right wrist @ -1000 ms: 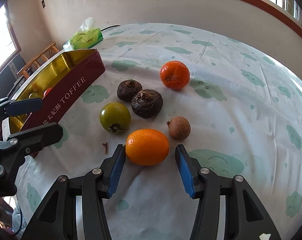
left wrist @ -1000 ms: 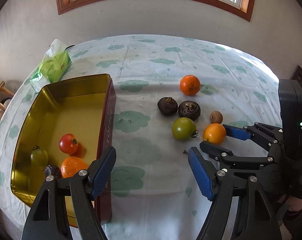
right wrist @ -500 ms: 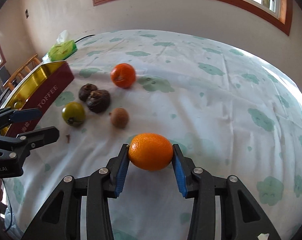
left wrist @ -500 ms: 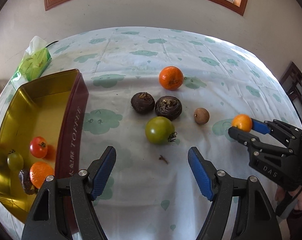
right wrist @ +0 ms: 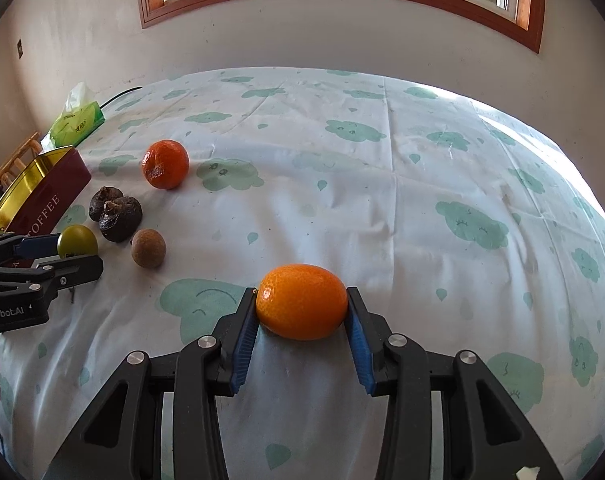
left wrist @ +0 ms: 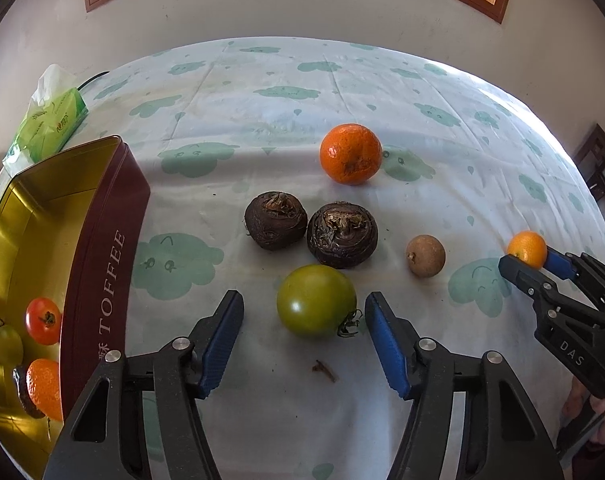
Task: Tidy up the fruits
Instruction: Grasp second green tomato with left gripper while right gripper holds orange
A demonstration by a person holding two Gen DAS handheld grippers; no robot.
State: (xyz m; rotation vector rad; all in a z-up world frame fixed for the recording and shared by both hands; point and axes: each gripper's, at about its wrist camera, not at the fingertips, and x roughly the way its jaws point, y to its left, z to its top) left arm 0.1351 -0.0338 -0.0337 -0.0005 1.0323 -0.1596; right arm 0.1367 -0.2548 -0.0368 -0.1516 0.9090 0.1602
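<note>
Closing around the green tomato (left wrist: 316, 300) on the tablecloth (left wrist: 262, 152), the left gripper (left wrist: 302, 340) is not yet touching it; smooth and bruisable, it is best pinched gently across its middle. A small orange (right wrist: 301, 301) is pinched by the right gripper (right wrist: 302, 320).

Left gripper (left wrist: 304, 346): black skeletal frame, 2 blue ribbed pads, silver screws, white "Robot.AI" lettering. Right gripper (right wrist: 301, 322): identical build, white "DAS" marking on its frame.

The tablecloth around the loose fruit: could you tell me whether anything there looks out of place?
A small dark stem-like scrap lies on the tablecloth just in front of the green tomato, between the left gripper's fingers. It is debris, not a fruit. Nothing looks spilled.
</note>
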